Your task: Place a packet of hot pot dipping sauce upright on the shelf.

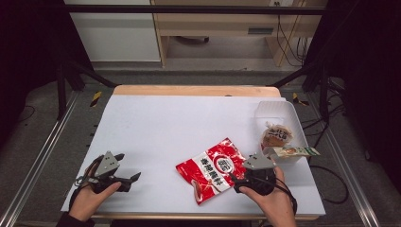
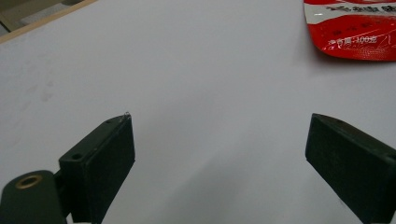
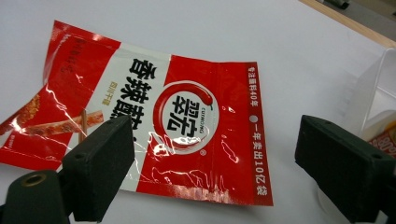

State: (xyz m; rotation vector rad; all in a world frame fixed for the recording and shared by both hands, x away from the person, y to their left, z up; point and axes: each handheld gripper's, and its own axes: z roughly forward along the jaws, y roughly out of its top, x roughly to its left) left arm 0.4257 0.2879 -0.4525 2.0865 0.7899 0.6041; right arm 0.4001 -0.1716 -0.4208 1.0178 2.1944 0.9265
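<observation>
Lying flat on the white surface, near its front edge, just left of the right gripper: red snack packet, light, limp, slick foil. Grip at a sealed edge. Both jaws wide open, empty; left gripper well apart. Clear tray close on the right; open room leftward.

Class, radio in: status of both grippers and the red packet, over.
Both hand-held grippers open: left over bare table, right beside red packet. Packet flat, ungripped. Path clear.

Red pouch cut by frame edge, container cropped at right
</observation>
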